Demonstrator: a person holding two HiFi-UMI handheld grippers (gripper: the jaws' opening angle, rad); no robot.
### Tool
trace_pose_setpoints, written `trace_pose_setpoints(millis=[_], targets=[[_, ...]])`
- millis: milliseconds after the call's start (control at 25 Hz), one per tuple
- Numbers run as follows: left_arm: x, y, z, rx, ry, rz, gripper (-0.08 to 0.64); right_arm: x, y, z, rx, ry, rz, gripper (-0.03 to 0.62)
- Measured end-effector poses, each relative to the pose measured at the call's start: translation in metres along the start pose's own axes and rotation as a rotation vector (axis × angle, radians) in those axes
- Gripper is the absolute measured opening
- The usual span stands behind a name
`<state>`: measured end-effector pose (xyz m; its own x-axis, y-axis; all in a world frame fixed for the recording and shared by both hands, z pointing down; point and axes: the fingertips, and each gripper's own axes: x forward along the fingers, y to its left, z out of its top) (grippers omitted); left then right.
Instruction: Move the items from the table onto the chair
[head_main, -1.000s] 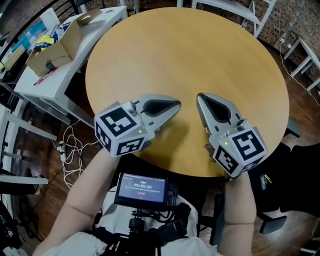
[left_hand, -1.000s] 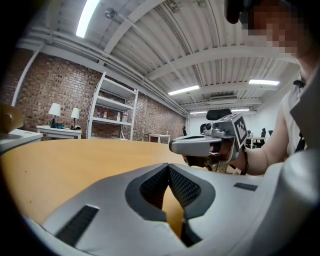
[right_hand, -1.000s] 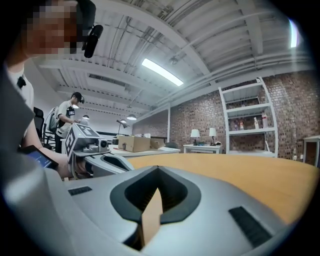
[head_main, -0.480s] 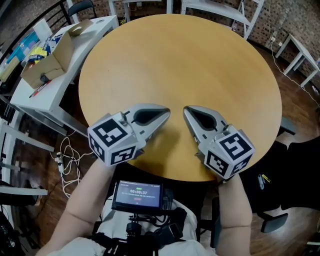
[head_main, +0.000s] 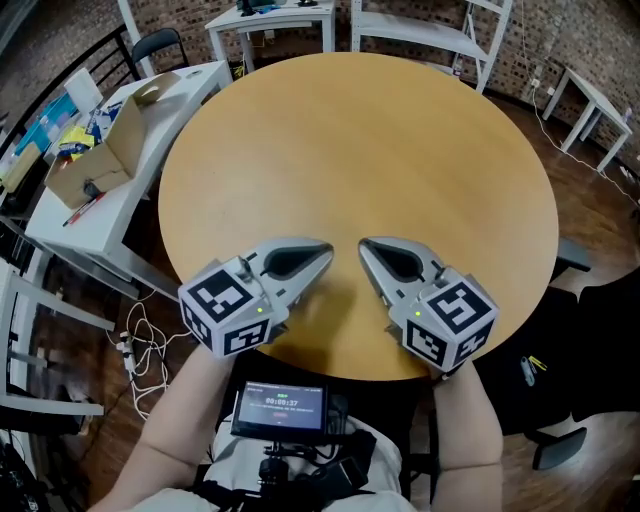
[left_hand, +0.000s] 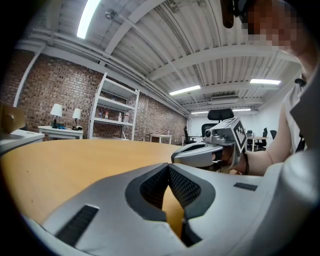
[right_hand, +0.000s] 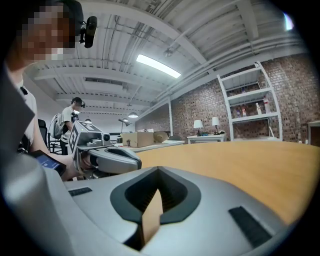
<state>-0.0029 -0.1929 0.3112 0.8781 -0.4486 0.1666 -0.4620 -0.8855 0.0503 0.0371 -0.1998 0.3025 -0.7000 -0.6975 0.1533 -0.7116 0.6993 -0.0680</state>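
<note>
The left hand-held gripper (head_main: 326, 252) and the right hand-held gripper (head_main: 364, 248) each have their jaws pressed together with nothing between them. Their tips point toward each other, near but apart, over the near part of the round light wooden desk (head_main: 360, 130). A black office chair (head_main: 600, 340) stands beside the desk's right edge.

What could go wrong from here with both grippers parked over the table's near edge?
The left gripper and right gripper sit shut and empty, tips close together, so either could clip the other when swung. The head view shows nothing on the round table to pick up, so a reach may grab at bare wood.
</note>
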Motion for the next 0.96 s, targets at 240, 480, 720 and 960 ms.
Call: trace_pose_setpoints(millis=[240, 480, 720, 960], targets=[[0.0022, -0.0047, 0.0037, -0.001, 0.0, 0.008, 0.006, -0.0065, -0.0016, 0.0018, 0.003, -0.001, 0.007, 0.0], [0.0031, -0.0022, 0.007, 0.008, -0.008, 0.002, 0.006, -0.0043, -0.0027, 0.0053, -0.007, -0.001, -0.004, 0.0], [-0.0002, -0.0014, 0.0023, 0.003, 0.001, 0.005, 0.006, -0.0012, 0.0005, 0.0007, -0.001, 0.004, -0.002, 0.0], [-0.0022, -0.0005, 0.0059, 0.005, -0.001, 0.012, 0.006, -0.0001, 0.0017, 0.0042, -0.003, 0.003, 0.007, 0.0]])
